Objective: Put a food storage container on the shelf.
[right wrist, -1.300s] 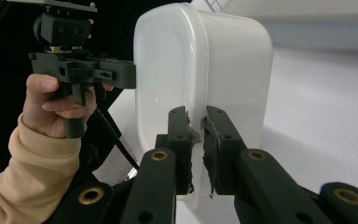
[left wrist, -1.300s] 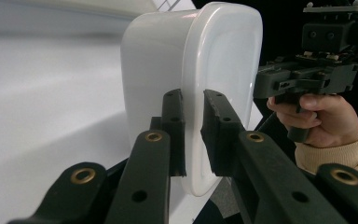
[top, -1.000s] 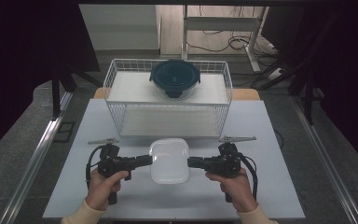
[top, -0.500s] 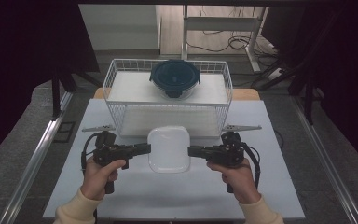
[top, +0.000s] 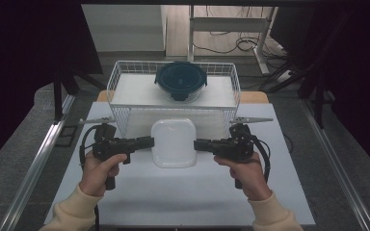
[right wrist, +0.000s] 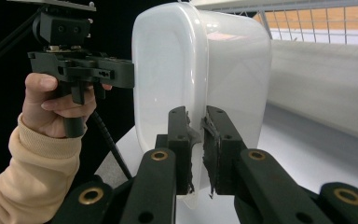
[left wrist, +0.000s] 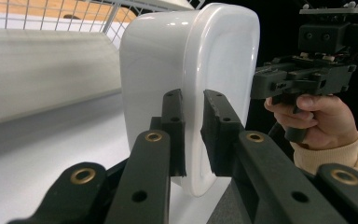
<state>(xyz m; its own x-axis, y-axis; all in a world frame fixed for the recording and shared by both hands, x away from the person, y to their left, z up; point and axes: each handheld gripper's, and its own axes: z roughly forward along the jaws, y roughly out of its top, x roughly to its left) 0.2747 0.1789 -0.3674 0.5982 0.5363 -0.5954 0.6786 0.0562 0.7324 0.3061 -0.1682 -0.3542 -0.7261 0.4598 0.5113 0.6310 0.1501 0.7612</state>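
A white rounded-square container (top: 173, 143) is glossy; the left gripper (top: 147, 141) and right gripper (top: 200, 144) point inward, each clamped on its rim

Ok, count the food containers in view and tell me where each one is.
2. A white container is clamped by its rim between both hand-held grippers, in front of the wire basket; a dark blue round one sits in the basket.

Both forearms in cream sleeves reach forward, level. Left gripper (top: 148, 141) points inward to the right, right gripper (top: 198, 143) inward to the left, facing each other. Each pair of jaws is clamped tight on a thin rim. Fists wrap the handles.
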